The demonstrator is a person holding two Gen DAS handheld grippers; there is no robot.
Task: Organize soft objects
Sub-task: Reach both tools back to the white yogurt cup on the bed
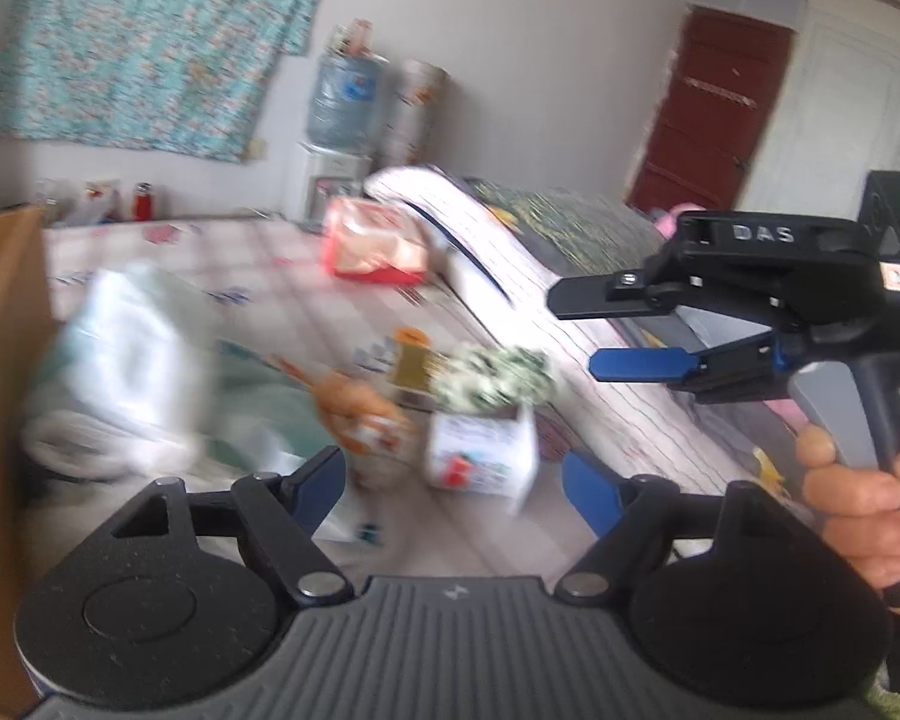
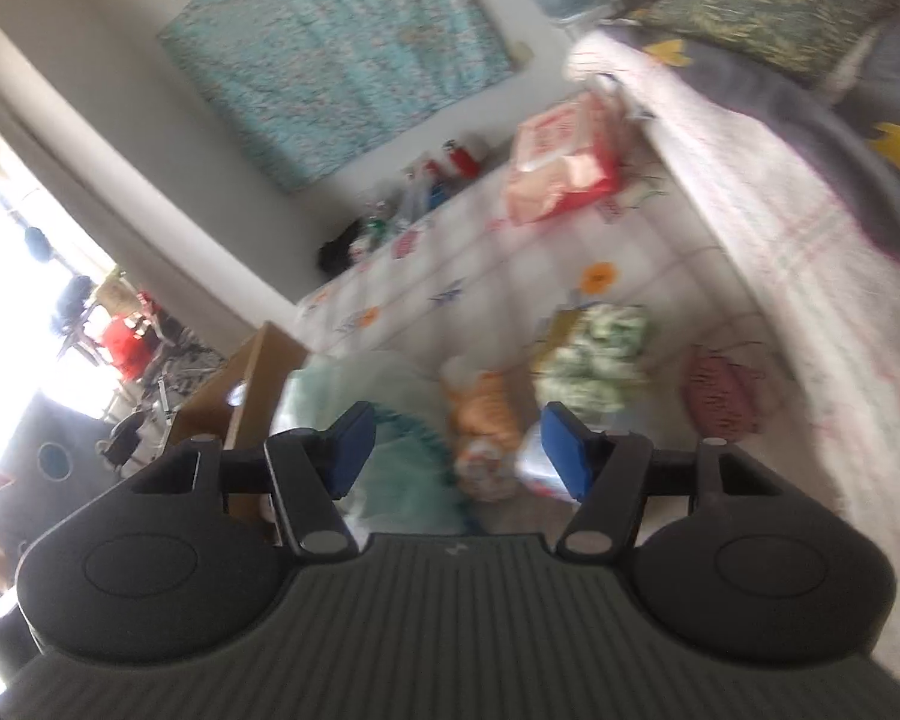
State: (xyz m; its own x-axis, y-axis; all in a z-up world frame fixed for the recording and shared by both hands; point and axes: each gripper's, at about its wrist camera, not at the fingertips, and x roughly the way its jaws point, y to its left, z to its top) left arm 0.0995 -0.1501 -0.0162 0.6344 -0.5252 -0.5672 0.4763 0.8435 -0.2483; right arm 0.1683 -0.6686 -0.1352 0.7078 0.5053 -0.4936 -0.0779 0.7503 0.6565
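Note:
Several soft things lie blurred on the patterned bed sheet (image 1: 258, 258). An orange soft pack (image 1: 360, 414) (image 2: 486, 414), a green-and-white bundle (image 1: 498, 381) (image 2: 600, 354) and a white printed pack (image 1: 480, 450) sit close together. A pink knitted piece (image 2: 720, 396) lies to their right. My left gripper (image 1: 456, 486) is open just short of them, with nothing between its pads. My right gripper (image 1: 576, 330), held by a hand (image 1: 858, 498), hangs open above and to the right of the bundle. In its own view the right gripper (image 2: 457, 450) is empty above the orange pack.
A cardboard box (image 1: 0, 360) (image 2: 240, 396) stands at the left, with a white-and-teal plastic bag (image 1: 126, 348) (image 2: 390, 420) beside it. A red-and-pink pack (image 1: 378, 246) (image 2: 564, 162) lies farther back. A folded quilt (image 1: 492, 240) (image 2: 780, 180) and a pillow (image 2: 780, 6) bound the right side.

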